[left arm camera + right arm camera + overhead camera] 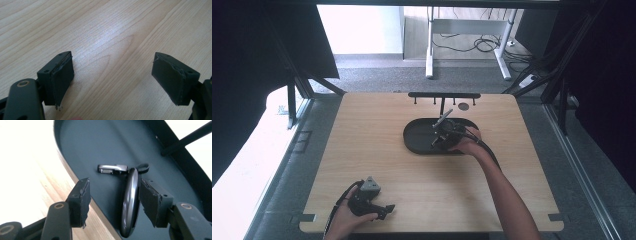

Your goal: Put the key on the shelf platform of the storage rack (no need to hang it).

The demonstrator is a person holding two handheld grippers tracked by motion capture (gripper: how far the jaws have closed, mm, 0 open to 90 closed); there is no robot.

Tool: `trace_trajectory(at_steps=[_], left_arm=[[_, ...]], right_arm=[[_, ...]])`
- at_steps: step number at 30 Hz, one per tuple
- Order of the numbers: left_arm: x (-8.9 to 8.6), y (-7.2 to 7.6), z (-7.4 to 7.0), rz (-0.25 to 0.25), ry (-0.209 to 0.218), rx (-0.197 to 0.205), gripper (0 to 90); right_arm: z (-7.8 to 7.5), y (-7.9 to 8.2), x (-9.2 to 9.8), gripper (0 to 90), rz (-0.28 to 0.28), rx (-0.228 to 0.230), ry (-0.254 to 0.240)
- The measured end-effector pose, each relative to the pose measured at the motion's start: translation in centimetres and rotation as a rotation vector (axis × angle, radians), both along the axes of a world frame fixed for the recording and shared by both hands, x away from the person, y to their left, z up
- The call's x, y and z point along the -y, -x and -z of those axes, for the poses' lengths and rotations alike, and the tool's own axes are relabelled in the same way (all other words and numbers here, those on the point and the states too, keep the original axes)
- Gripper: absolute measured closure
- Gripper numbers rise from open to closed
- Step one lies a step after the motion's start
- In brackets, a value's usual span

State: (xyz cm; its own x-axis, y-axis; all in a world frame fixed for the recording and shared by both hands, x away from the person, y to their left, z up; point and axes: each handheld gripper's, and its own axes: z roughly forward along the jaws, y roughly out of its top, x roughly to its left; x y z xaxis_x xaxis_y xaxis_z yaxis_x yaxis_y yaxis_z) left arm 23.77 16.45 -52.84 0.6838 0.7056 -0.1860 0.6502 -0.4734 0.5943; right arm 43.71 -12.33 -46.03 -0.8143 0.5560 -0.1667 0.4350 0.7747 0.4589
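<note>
Nearest the camera, at the lower left of the high view, we see the left gripper (384, 208) held low over the wooden table (362, 150) by the person's left hand (344, 220), well apart from everything else; we judge it is parked there to stay out of the way. In the left gripper view its jaws stand wide with only bare wood grain between them. Next in size is the dark oval tray (417, 137), right of centre in the high view, in front of a black rack (444, 95) with small pegs near the table's far edge. The right gripper (439, 132) reaches into that tray, and we take this as a pick or a placing, though which we cannot tell. In the right gripper view its jaws are open, gripping nothing. Smallest is a shiny metal ring (130, 202) with a clasp (112, 168) at its far end, lying on the tray floor. It sits between the jaws, just beside the right-hand pad (150, 202).
</note>
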Motion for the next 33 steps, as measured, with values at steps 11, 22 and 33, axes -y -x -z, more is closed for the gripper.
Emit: trace_trajectory(at_steps=[11,22,33], left_arm=[[0.1,0.0,0.0,0.001,-0.006,0.002,18.1],[0.2,0.1,-0.1,0.009,-0.013,0.002,18.2],[0.6,0.2,-0.1,0.015,-0.016,0.002,18.2]], right_arm=[[-2.3,3.8,0.5,39.2,-0.06,0.025,-0.101],[-0.1,8.8,3.1,38.1,-0.073,-0.018,-0.2],[0.7,11.4,6.0,36.2,-0.018,0.001,-0.306]])
